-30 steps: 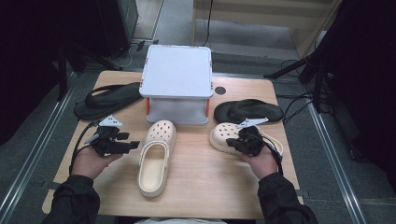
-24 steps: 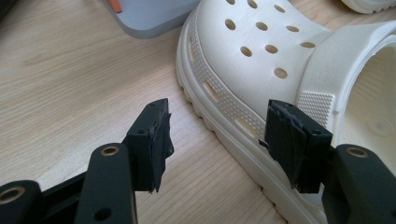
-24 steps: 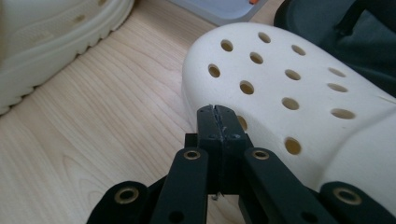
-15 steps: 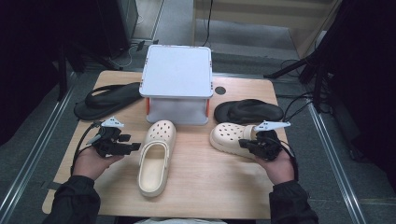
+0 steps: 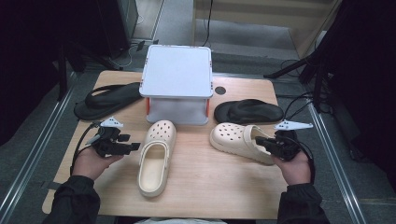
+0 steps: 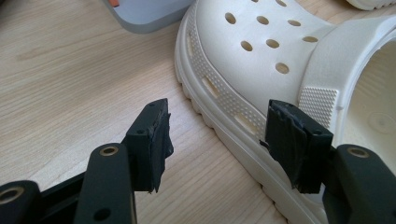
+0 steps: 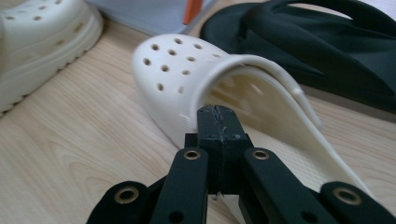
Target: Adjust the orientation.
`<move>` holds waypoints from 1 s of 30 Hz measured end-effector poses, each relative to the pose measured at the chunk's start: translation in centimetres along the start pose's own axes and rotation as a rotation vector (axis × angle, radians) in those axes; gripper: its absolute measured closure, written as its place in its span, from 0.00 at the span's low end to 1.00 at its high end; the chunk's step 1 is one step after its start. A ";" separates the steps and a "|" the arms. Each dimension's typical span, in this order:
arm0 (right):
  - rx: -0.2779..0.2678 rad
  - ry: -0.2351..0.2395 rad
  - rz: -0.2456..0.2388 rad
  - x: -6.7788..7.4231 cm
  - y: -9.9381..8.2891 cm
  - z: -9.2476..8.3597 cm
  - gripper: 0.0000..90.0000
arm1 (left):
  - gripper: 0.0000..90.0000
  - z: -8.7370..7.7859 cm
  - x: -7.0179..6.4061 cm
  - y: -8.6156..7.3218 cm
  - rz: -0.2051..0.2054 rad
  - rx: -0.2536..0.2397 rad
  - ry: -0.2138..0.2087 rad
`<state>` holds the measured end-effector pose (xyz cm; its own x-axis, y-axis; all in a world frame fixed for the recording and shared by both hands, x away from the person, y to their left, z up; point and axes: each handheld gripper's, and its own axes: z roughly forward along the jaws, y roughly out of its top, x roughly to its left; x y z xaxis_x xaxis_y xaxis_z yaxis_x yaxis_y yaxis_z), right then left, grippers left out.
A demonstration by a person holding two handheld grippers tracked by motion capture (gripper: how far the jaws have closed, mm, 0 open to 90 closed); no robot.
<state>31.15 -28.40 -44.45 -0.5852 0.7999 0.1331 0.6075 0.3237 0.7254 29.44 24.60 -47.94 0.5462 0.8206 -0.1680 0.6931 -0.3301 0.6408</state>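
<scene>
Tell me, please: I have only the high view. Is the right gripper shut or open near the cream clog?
Observer: Shut. In the right gripper view, the right gripper has its jaws pressed together, just before the opening of the right clog. Whether it pinches the rim, I cannot tell.
Operator: And the left gripper?
Observer: Open. In the left gripper view, the left gripper has its jaws wide apart, one over the table and one over the side of the left clog.
</scene>
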 end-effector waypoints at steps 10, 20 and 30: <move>0.090 -0.029 -0.015 -0.6 -0.5 2.1 1.00 | 0.45 0.1 0.0 -0.1 0.007 0.004 0.005; 0.108 -0.024 -0.047 0.2 -0.5 2.2 1.00 | 0.45 0.1 0.0 -0.1 0.005 0.004 0.003; 0.116 -0.004 -0.069 1.4 -0.4 2.5 1.00 | 0.45 0.1 0.0 -0.1 0.004 0.004 0.003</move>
<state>31.41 -26.17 -46.21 -0.6260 0.7754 0.0829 0.6240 0.4343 0.6496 29.43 24.57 -48.09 0.5477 0.8205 -0.1635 0.6927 -0.3351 0.6387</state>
